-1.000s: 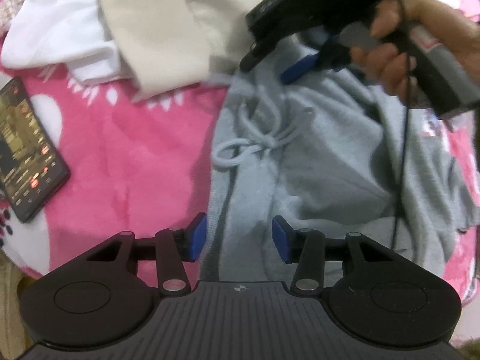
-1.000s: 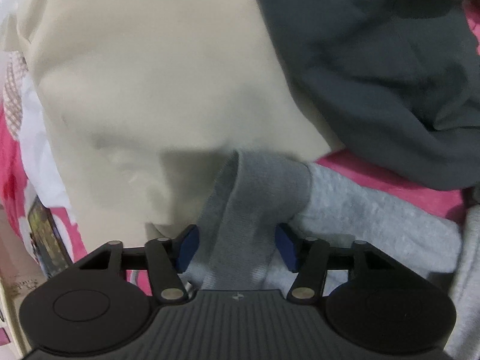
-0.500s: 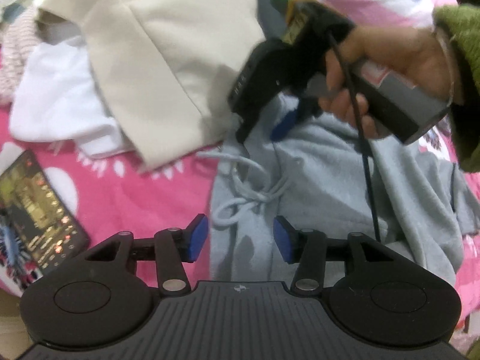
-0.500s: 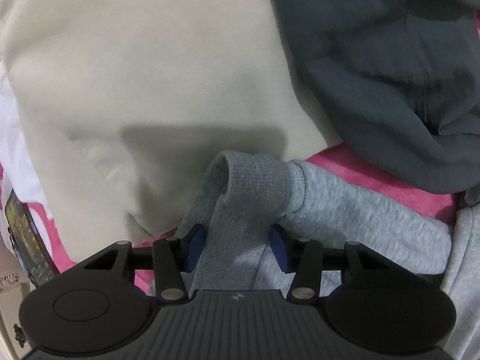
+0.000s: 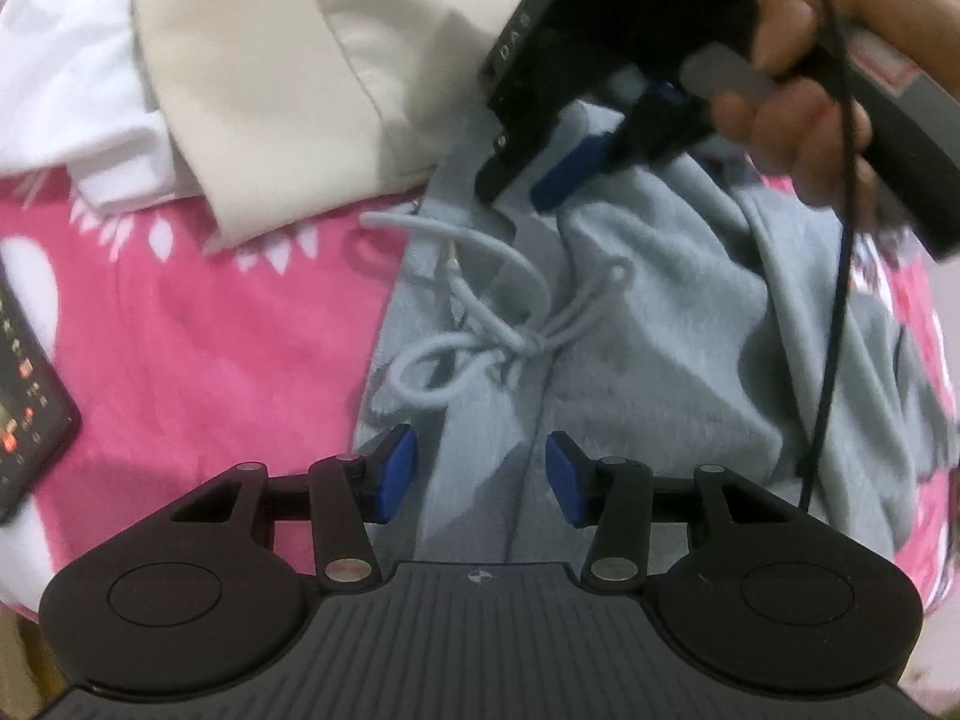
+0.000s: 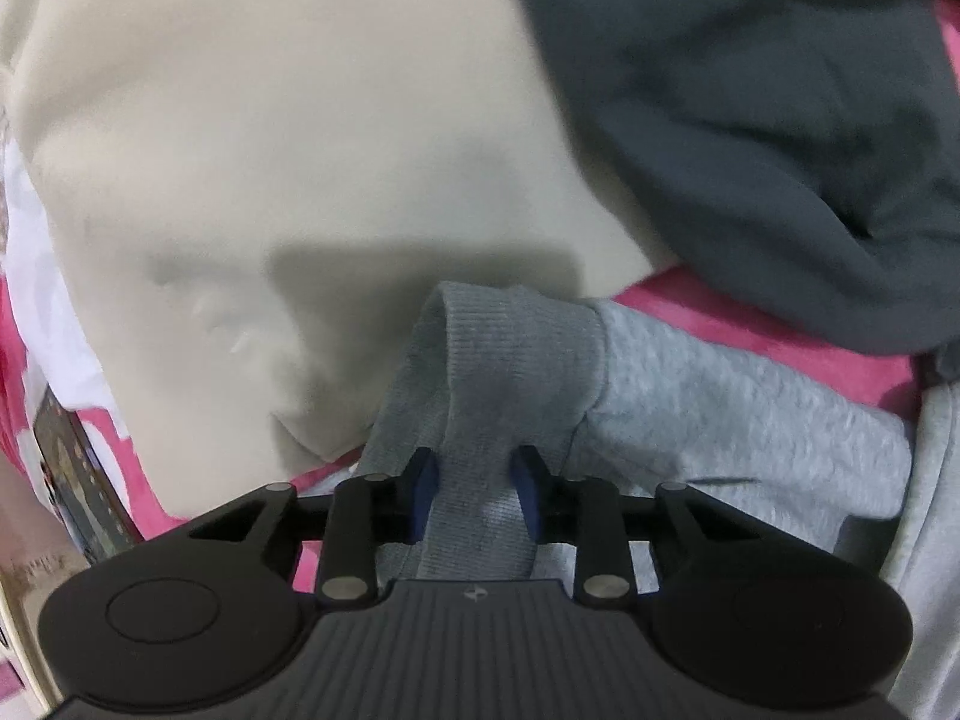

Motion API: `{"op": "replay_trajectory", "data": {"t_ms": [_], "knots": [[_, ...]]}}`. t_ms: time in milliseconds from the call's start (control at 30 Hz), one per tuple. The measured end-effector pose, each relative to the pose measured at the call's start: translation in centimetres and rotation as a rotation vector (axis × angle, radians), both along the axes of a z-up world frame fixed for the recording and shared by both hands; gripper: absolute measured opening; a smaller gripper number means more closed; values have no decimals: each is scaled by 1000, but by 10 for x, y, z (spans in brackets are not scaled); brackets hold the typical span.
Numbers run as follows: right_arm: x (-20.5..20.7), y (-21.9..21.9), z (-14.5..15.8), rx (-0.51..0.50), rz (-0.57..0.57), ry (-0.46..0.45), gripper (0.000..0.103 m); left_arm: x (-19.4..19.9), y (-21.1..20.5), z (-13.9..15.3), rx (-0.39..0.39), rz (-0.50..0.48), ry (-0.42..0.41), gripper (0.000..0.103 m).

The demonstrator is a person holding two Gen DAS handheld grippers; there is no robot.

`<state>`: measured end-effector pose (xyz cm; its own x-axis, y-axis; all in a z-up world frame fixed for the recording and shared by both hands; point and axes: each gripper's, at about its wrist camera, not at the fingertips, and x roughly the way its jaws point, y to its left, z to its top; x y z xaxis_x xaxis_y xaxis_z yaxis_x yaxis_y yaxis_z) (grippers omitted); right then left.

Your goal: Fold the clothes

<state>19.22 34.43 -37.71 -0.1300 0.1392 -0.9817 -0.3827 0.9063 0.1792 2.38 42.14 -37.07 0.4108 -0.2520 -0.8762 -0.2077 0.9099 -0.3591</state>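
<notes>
The grey sweatpants lie rumpled on the pink blanket, drawstring loose, with a cream garment just beyond. The right gripper is clenched on the ribbed cuff at the far end — a corner is being taken up, I judge. The left gripper hovers released over the near part of the pants. Next it needs a hold of its own there, so the cloth can be drawn flat.
</notes>
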Motion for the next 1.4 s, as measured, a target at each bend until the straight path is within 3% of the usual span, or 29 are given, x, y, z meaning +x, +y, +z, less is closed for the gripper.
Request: {"op": "replay_trajectory", "data": {"t_ms": [33, 100, 200, 233, 300, 367, 700, 800, 900, 1000, 1100, 1167, 1233, 1300, 1367, 1400], "knots": [[-2, 2, -1, 1, 19, 6, 50, 1, 0, -1, -3, 7, -2, 47], [-5, 3, -2, 3, 49, 12, 49, 0, -4, 0, -6, -4, -4, 42], [-11, -8, 0, 11, 49, -3, 31, 0, -12, 3, -7, -34, -7, 31], [-13, -11, 1, 14, 50, -8, 29, -1, -15, 5, 1, -42, -11, 22], [-17, -18, 3, 19, 54, -22, 4, -4, -17, 9, 23, -42, -21, 8], [-20, -27, 6, 57, 47, -32, 0, -8, -16, 13, 33, -19, -30, 5], [-33, -31, 36, 202, 37, -74, 0, -34, 8, 48, 32, 96, -121, 3], [4, -6, 39, 203, 26, -79, 0, -34, 13, 42, 17, 106, -105, 3], [55, -7, 40, 203, 14, -71, 0, -32, 17, 30, 0, 127, -80, 4], [56, -9, 52, 177, 51, -106, 0, -30, 21, 18, -17, 148, -56, 4], [35, 9, 67, 192, 249, -283, 4, -30, 21, 15, -12, 139, -46, 4], [18, 17, 72, 185, 460, -416, 12, -31, 20, 16, -5, 137, -51, 4], [3, 22, 63, 132, 679, -524, 41, -32, 19, 18, 2, 136, -56, 4], [-10, 26, 50, 87, 877, -605, 41, -33, 18, 19, 8, 134, -62, 4], [-12, 30, 35, 90, 983, -617, 39, -34, 17, 21, 15, 132, -67, 4], [-11, 31, 31, 103, 1009, -618, 26, -34, 17, 21, 18, 132, -70, 4]]}}
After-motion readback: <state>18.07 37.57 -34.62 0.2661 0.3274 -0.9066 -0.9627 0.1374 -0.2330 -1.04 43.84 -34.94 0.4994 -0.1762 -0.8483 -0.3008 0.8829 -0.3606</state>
